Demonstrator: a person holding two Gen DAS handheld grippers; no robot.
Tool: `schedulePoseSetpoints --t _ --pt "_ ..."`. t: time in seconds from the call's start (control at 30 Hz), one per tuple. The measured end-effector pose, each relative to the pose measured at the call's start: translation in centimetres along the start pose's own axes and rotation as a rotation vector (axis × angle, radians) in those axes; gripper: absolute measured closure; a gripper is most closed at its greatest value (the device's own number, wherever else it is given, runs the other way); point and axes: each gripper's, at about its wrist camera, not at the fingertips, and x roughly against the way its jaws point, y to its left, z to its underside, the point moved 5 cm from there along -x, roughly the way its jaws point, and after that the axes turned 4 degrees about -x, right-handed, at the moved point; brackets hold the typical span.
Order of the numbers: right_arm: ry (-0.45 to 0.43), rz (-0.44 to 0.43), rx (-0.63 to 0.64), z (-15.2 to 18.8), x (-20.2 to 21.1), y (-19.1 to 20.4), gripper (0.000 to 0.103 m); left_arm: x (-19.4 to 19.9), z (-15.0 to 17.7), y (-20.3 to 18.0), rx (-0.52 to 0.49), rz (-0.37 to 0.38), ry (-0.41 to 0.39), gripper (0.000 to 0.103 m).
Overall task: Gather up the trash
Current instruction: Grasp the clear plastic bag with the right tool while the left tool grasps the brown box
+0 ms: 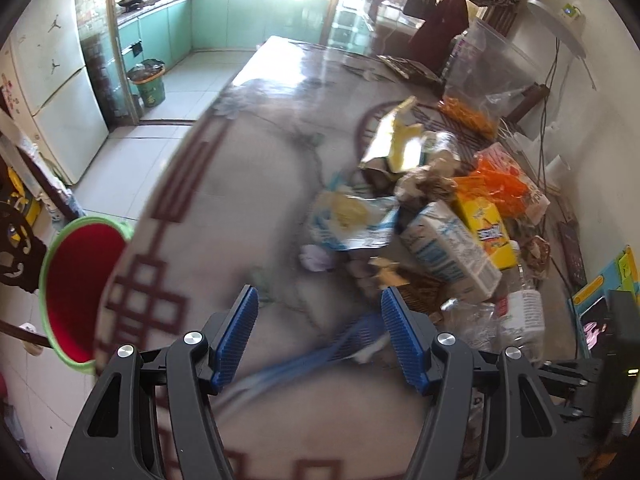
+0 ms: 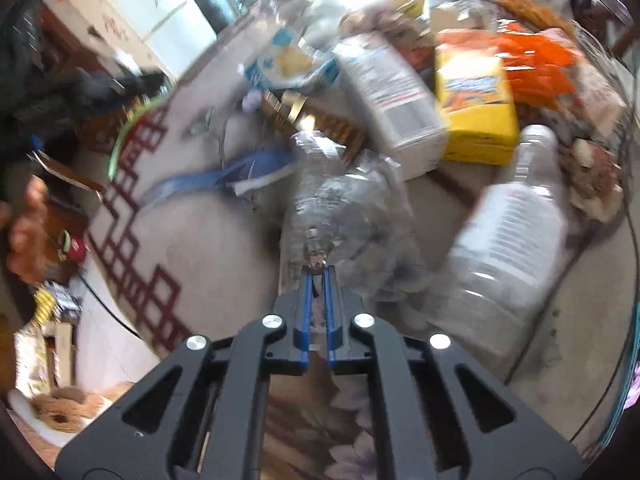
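Right gripper (image 2: 319, 270) pinched tight on a crushed clear bottle (image 2: 340, 204); left gripper (image 1: 320, 300) hangs half-open, empty, over the littered counter (image 1: 224, 208).

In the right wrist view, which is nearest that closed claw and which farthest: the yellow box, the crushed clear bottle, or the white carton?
From the right gripper:
1. Crushed clear bottle, right at the fingertips.
2. White carton, beyond the bottle, slightly right.
3. Yellow box, farther right, beside the carton.
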Motion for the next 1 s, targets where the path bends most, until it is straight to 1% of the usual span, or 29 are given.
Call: schedulePoseSetpoints --t 0.07,0.2,0.3,0.4,0.47,0.5,0.53,0.57,0.63,0.77,1.0 --pt "-0.043 -0.022 -0.028 0.0 2.2 -1.1 0.097 -1.0 0.0 -1.4 0.006 0.016 0.015 0.042" --pt "-0.149 -0.028 -0.082 -1.0 6.4 -3.8 0.097 -3.5 0.2 -4.2 0.021 0.054 0.064 0.041" --pt "-0.198 -0.026 -0.104 -2.2 7.9 -4.8 0.097 -5.7 0.4 -5.7 0.051 0.073 0.103 0.041" --pt "-0.235 -0.023 -0.103 -2.7 8.9 -4.9 0.096 -7.3 0.7 -6.7 0.098 0.082 0.132 0.041" --pt "-0.252 -0.029 -0.104 -2.9 9.3 -4.9 0.096 -8.2 0.9 -7.0 0.114 0.068 0.143 0.045" --pt "-0.255 -0.032 -0.106 -3.0 9.3 -4.8 0.096 -8.5 1.0 -7.2 0.122 0.066 0.147 0.049" --pt "-0.258 -0.034 -0.106 -3.1 9.2 -4.6 0.096 -9.0 1.1 -7.3 0.131 0.068 0.158 0.067" --pt "-0.259 -0.035 -0.103 -3.1 9.2 -4.8 0.096 -9.4 1.3 -7.5 0.141 0.076 0.174 0.082" --pt "-0.262 -0.034 -0.091 -3.0 9.5 -4.7 0.096 -9.7 1.6 -7.5 0.152 0.085 0.186 0.092" --pt "-0.275 -0.028 -0.077 -3.3 10.0 -4.3 0.096 -9.1 1.8 -7.1 0.140 0.076 0.169 0.093" --pt "-0.302 -0.005 -0.024 -4.7 10.3 -2.3 0.096 -5.4 1.1 -5.1 0.125 0.044 0.087 0.093"
